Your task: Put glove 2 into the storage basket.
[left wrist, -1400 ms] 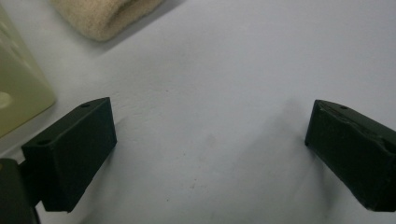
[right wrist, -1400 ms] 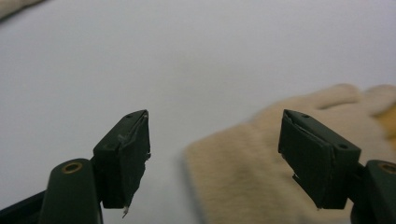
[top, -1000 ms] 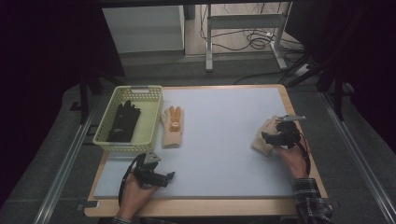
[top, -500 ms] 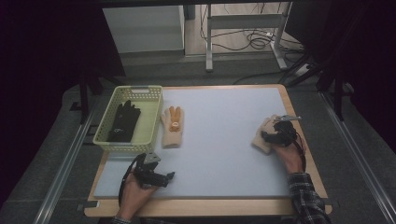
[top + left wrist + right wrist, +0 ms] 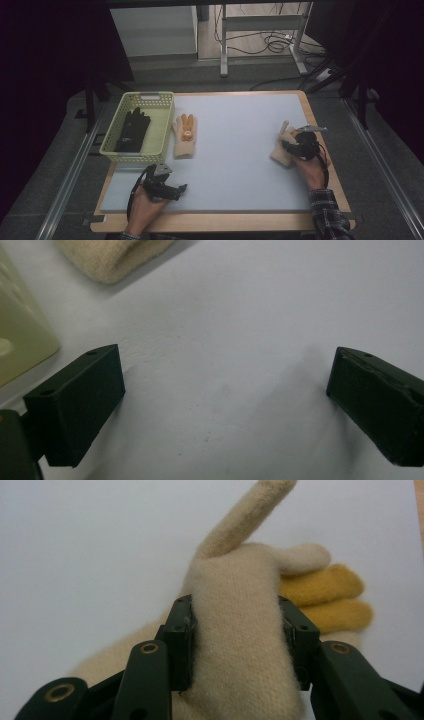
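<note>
Right tongs (image 5: 235,640), at the right side of the worktop (image 5: 240,130): jaws pinching a cream knitted glove (image 5: 240,645) across its palm. The glove lies near the worktop's right edge, long axis running from cuff, nearest the person, to fingers pointing away and slightly left; one cream finger juts upward, and yellow fingertips show beside it. Left tongs (image 5: 225,405), near the front left of the worktop: jaws spread wide, nothing between them, held just above the pale surface. A second cream glove with orange fingers (image 5: 184,136) lies flat, fingers pointing away, just beside a pale green basket (image 5: 159,131) that holds a black glove (image 5: 132,129).
</note>
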### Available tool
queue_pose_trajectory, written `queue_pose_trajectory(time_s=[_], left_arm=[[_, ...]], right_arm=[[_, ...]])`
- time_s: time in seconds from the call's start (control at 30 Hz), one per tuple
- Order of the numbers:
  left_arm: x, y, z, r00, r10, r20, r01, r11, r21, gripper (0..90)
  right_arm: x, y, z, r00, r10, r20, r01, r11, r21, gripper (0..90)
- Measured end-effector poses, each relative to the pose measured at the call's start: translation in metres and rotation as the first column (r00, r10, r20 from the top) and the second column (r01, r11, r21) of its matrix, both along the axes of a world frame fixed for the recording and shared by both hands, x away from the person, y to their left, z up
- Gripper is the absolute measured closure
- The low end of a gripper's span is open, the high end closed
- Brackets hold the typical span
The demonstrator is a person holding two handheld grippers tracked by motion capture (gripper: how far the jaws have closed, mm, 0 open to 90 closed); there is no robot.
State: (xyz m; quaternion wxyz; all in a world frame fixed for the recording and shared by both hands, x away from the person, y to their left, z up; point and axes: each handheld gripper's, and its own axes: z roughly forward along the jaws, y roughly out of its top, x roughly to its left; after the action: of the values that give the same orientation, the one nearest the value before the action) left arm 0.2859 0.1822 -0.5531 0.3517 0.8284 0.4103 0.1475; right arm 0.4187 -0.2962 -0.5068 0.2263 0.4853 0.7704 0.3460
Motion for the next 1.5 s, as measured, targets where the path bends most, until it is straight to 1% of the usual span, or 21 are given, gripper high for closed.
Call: queue_pose_trajectory(time_s=[0.1, 0.23, 0.33, 0.4, 0.5, 0.57, 0.63, 0.67, 0.73, 0.8, 0.83, 0.93, 0.97, 1.03, 1.13, 1.2, 1.27, 1.3, 1.37, 1.4, 1.5], left_arm=[[0.000, 0.000, 0.000, 1.0000, 0.001, 0.000, -0.001, 1.0000, 0.000, 2.4], [0.000, 0.000, 0.000, 1.0000, 0.001, 0.000, -0.001, 1.0000, -0.001, 2.4], [0.000, 0.000, 0.000, 1.0000, 0.001, 0.000, -0.001, 1.0000, 0.000, 2.4], [0.000, 0.000, 0.000, 1.0000, 0.001, 0.000, -0.001, 1.0000, 0.000, 2.4], [0.000, 0.000, 0.000, 1.0000, 0.001, 0.000, -0.001, 1.0000, 0.000, 2.4], [0.000, 0.000, 0.000, 1.0000, 0.001, 0.000, -0.001, 1.0000, 0.000, 2.5], [0.000, 0.000, 0.000, 1.0000, 0.001, 0.000, -0.001, 1.0000, 0.000, 2.4], [0.000, 0.000, 0.000, 1.0000, 0.000, 0.002, 0.000, 1.0000, 0.002, 2.5], [0.000, 0.000, 0.000, 1.0000, 0.000, 0.002, 0.000, 1.0000, 0.001, 2.5], [0.000, 0.000, 0.000, 1.0000, 0.003, 0.003, -0.003, 1.0000, -0.002, 2.5], [0.000, 0.000, 0.000, 1.0000, 0.003, 0.003, -0.003, 1.0000, -0.002, 2.5], [0.000, 0.000, 0.000, 1.0000, 0.003, 0.003, -0.003, 1.0000, -0.002, 2.5], [0.000, 0.000, 0.000, 1.0000, 0.003, 0.003, -0.003, 1.0000, -0.005, 2.5], [0.000, 0.000, 0.000, 1.0000, 0.002, 0.003, -0.002, 1.0000, -0.004, 2.5], [0.000, 0.000, 0.000, 1.0000, 0.000, 0.003, 0.000, 1.0000, 0.001, 2.5], [0.000, 0.000, 0.000, 1.0000, 0.001, 0.002, -0.001, 1.0000, 0.000, 2.6], [0.000, 0.000, 0.000, 1.0000, 0.001, 0.002, -0.001, 1.0000, 0.000, 2.5], [0.000, 0.000, 0.000, 1.0000, 0.001, 0.002, -0.001, 1.0000, 0.000, 2.5], [0.000, 0.000, 0.000, 1.0000, 0.001, 0.002, -0.001, 1.0000, 0.000, 2.6], [0.000, 0.000, 0.000, 1.0000, 0.001, 0.002, -0.001, 1.0000, 0.000, 2.6], [0.000, 0.000, 0.000, 1.0000, 0.001, 0.002, -0.001, 1.0000, 0.000, 2.6]], right_arm=[[-0.009, 0.003, 0.007, 0.9997, 0.022, 0.009, -0.023, 0.999, 0.030, 56.8], [-0.023, 0.015, 0.019, 0.9963, 0.082, 0.026, -0.084, 0.994, 0.065, 56.4], [-0.033, 0.026, 0.026, 0.9909, 0.130, 0.035, -0.133, 0.988, 0.084, 56.0], [-0.040, 0.037, 0.031, 0.9854, 0.166, 0.036, -0.169, 0.980, 0.100, 55.8], [-0.049, 0.052, 0.035, 0.9763, 0.213, 0.038, -0.216, 0.971, 0.100, 55.7], [-0.054, 0.063, 0.039, 0.9687, 0.244, 0.042, -0.248, 0.963, 0.105, 55.6], [-0.059, 0.077, 0.042, 0.9584, 0.282, 0.042, -0.285, 0.951, 0.120, 55.5], [-0.060, 0.082, 0.043, 0.9552, 0.293, 0.043, -0.296, 0.947, 0.123, 55.4], [-0.064, 0.097, 0.046, 0.9441, 0.327, 0.046, -0.330, 0.935, 0.133, 55.1], [-0.066, 0.111, 0.048, 0.9351, 0.351, 0.047, -0.354, 0.924, 0.142, 54.8], [-0.067, 0.118, 0.048, 0.9301, 0.365, 0.046, -0.367, 0.919, 0.143, 54.6], [-0.067, 0.137, 0.044, 0.9208, 0.388, 0.040, -0.390, 0.910, 0.142, 54.2], [-0.066, 0.143, 0.041, 0.9173, 0.396, 0.041, -0.398, 0.906, 0.143, 54.1], [-0.065, 0.155, 0.033, 0.9135, 0.406, 0.020, -0.405, 0.902, 0.149, 53.8], [-0.061, 0.166, 0.019, 0.9092, 0.416, -0.006, -0.410, 0.899, 0.154, 50.3], [-0.059, 0.171, 0.011, 0.9043, 0.426, -0.024, -0.419, 0.897, 0.139, 43.2], [-0.059, 0.174, 0.005, 0.9037, 0.427, -0.030, -0.421, 0.899, 0.119, 36.3], [-0.059, 0.174, 0.002, 0.9048, 0.425, -0.027, -0.420, 0.901, 0.109, 34.2], [-0.059, 0.170, 0.003, 0.9065, 0.422, -0.023, -0.417, 0.902, 0.116, 32.1], [-0.059, 0.166, 0.004, 0.9102, 0.414, -0.018, -0.409, 0.904, 0.122, 31.8], [-0.060, 0.154, 0.008, 0.9173, 0.398, -0.008, -0.394, 0.911, 0.118, 32.3]])
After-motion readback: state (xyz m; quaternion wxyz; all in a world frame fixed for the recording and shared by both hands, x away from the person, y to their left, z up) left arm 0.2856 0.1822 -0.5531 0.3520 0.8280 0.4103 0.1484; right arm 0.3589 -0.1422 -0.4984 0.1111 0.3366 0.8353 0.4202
